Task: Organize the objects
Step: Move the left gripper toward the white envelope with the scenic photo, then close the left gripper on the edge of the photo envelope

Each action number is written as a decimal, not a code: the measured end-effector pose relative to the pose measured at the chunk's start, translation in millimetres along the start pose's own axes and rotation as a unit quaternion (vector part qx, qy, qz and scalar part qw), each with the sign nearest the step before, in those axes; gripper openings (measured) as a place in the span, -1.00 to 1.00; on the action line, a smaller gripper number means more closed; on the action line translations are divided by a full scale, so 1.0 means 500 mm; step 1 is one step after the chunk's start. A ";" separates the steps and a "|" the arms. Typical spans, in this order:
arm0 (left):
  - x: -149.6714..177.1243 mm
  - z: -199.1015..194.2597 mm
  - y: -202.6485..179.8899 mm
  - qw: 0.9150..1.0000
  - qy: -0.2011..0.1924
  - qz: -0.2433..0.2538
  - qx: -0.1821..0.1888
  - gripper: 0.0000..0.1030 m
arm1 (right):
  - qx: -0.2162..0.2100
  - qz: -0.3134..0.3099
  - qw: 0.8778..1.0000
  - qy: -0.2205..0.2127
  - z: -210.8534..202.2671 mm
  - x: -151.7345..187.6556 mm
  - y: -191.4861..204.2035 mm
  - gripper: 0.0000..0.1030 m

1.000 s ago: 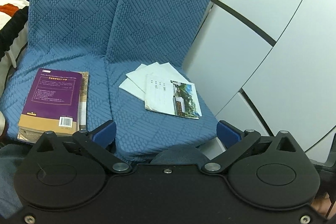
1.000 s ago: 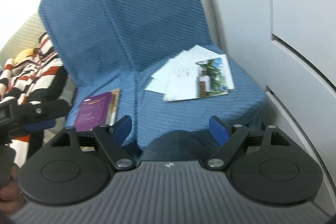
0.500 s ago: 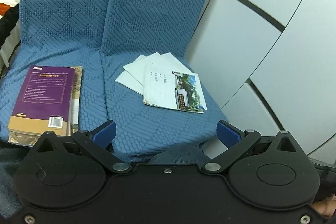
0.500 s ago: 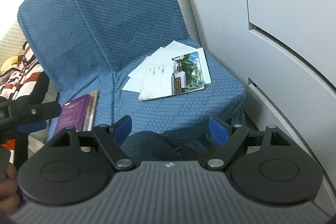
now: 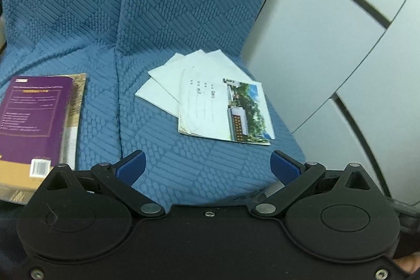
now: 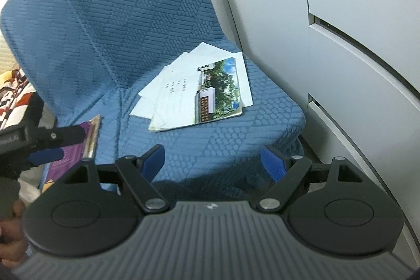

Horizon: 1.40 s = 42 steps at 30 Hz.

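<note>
Reaching with both spread, empty hand-held grippers, left and right, slide under the fanned white paper envelopes at twelve o'clock.

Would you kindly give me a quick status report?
Both claws, left and right, open, empty. Papers fanned on blue seat; purple book beside. Nothing in the way.

A blue quilted seat carries a purple book (left) and fanned papers.
</note>
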<state>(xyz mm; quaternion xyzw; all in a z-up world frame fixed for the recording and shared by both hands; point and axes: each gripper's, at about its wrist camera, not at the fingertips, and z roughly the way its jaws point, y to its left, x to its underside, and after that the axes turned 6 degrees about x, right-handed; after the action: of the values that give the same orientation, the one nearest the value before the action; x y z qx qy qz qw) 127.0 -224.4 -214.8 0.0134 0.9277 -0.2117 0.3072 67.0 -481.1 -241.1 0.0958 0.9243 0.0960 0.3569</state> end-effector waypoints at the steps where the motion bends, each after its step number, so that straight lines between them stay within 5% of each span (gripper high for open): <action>1: -0.002 0.015 0.004 1.000 0.005 0.001 -0.002 0.93 | 0.000 0.002 1.000 0.002 0.014 -0.005 -0.002 0.60; 13: -0.038 0.219 0.080 0.999 0.049 -0.025 0.001 0.53 | 0.005 -0.001 0.999 0.034 0.187 -0.051 -0.011 0.45; 24: -0.075 0.341 0.120 0.997 0.065 -0.039 0.024 0.10 | 0.034 0.004 0.998 0.050 0.325 -0.088 -0.017 -0.12; 33: -0.079 0.378 0.131 0.995 0.069 -0.049 0.046 -0.17 | 0.014 0.008 0.998 0.054 0.371 -0.099 -0.029 -0.28; 42: -0.078 0.348 0.128 0.995 0.071 -0.051 0.043 -0.21 | -0.017 0.008 0.997 0.070 0.366 -0.119 -0.040 -0.29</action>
<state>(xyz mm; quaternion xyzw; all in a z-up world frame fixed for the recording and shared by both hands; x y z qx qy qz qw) 266.6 -232.0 -342.3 -0.0054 0.9369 -0.2650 0.2282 232.3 -495.0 -340.7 0.0906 0.9444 0.1209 0.2922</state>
